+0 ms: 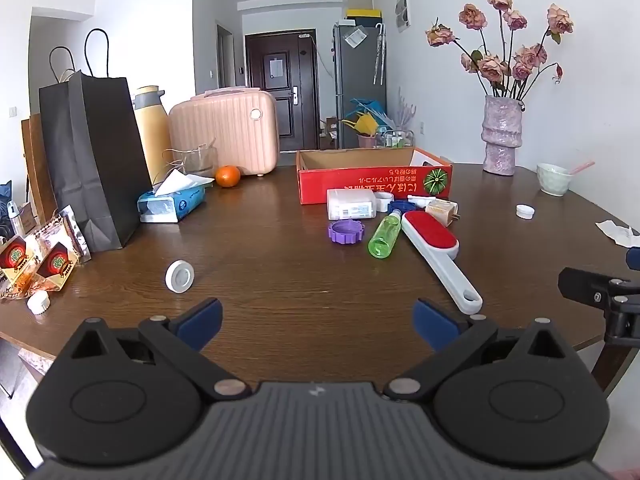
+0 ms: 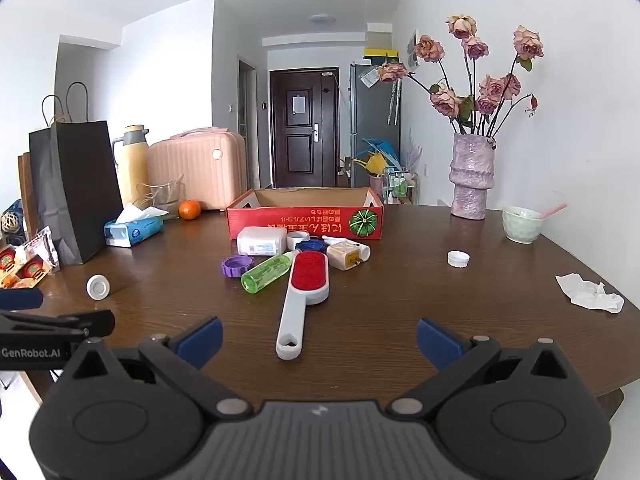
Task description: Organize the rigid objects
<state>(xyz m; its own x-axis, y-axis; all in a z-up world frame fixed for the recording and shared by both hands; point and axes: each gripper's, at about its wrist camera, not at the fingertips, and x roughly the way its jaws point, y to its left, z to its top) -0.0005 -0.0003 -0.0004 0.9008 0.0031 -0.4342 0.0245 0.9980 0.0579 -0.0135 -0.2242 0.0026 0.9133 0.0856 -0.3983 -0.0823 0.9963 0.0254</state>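
Note:
A red cardboard box (image 1: 374, 186) (image 2: 304, 222) stands open at the middle of the brown table. In front of it lie a white box (image 1: 351, 203) (image 2: 262, 241), a purple lid (image 1: 346, 231) (image 2: 238, 267), a green bottle (image 1: 385, 234) (image 2: 266, 273), a tan bottle (image 2: 347, 255) and a red-and-white lint brush (image 1: 438, 252) (image 2: 304, 296). A white round cap (image 1: 179, 276) (image 2: 97, 287) lies to the left. My left gripper (image 1: 318, 324) is open and empty over the near table. My right gripper (image 2: 319, 338) is open and empty, with the brush handle between its fingers' line.
A black paper bag (image 1: 92, 160), tissue pack (image 1: 171, 204), orange (image 1: 228, 176), pink case (image 1: 226, 130) and snack packets (image 1: 36, 260) fill the left. A vase of flowers (image 2: 472, 176), a bowl (image 2: 522, 224), a white cap (image 2: 458, 259) and crumpled paper (image 2: 590, 292) sit on the right.

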